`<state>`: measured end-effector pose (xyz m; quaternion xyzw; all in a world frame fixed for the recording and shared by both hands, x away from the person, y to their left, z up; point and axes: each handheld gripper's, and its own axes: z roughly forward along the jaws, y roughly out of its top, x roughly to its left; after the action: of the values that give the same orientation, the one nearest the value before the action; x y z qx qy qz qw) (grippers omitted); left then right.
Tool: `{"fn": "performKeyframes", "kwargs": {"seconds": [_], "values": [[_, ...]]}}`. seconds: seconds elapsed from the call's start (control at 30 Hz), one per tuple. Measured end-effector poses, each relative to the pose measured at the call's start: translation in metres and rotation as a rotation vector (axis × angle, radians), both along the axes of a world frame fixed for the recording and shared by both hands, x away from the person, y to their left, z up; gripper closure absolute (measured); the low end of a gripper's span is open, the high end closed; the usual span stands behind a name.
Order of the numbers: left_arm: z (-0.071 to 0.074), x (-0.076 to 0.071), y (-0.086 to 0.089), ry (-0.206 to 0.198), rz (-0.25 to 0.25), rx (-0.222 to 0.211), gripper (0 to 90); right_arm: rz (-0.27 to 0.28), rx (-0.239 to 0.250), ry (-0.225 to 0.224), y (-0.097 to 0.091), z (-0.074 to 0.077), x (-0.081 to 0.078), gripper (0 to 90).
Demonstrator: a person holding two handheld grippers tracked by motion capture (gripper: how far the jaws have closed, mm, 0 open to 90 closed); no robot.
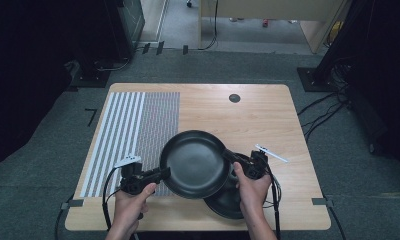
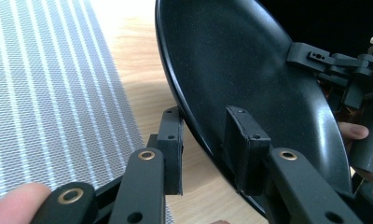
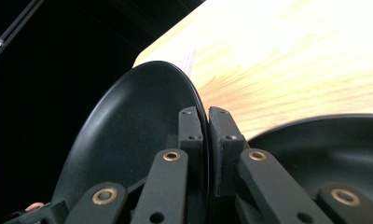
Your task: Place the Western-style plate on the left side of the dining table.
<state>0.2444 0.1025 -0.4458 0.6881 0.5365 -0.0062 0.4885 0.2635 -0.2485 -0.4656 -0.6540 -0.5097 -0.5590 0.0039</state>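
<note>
Black and round, a shallow plate [image 1: 194,162] is held above the near half of a pale wooden table [image 1: 268,117], tilted, one gripper on each side of its rim. High view: left gripper [image 1: 164,173] meets the rim at the near-left; right gripper [image 1: 228,155] meets it at the right. Left hand [image 1: 130,200] and right hand [image 1: 251,186] come in from the bottom edge. A second black plate [image 1: 228,201] lies flat on the table under the right hand, partly covered by the raised one. Count: two plates, two grippers. A grey placemat [image 1: 133,135] with white stripes, woven in look, covers the left part of the table; a small dark round plug [image 1: 234,98] sits near the far edge. Grey carpet surrounds the table.

Left gripper view: the left gripper [image 2: 204,149] has one jaw on each face of the plate [image 2: 250,70] rim. A gap shows between the outer pad and the rim, so the jaws straddle it loosely, not pressed tight. The plate surface is matte with fine speckle and a soft sheen. The right gripper [image 2: 302,52] holds the far rim. The placemat [image 2: 44,93] shows a fine mesh weave with pale bands.

Right gripper view: the right gripper [image 3: 206,128] is clamped on the thin rim of the raised plate [image 3: 128,135], pads flat against both faces. The second plate [image 3: 324,144] lies on the wood grain at the lower right.
</note>
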Motion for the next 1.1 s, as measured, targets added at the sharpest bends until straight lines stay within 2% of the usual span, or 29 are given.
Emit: {"fn": "performKeyframes", "kwargs": {"seconds": [0.33,0.6,1.1], "values": [[-0.002,0.009,0.027,0.006,0.051,-0.022,68.8,0.034,-0.004,-0.004,0.028,0.003,0.025,85.4],[-0.005,0.017,0.046,0.018,0.095,-0.027,68.8,0.064,-0.01,0.011,0.051,0.001,0.043,85.5],[-0.009,0.043,0.085,0.043,0.15,-0.038,69.3,0.083,-0.01,0.027,0.093,-0.005,0.079,85.5]]}}
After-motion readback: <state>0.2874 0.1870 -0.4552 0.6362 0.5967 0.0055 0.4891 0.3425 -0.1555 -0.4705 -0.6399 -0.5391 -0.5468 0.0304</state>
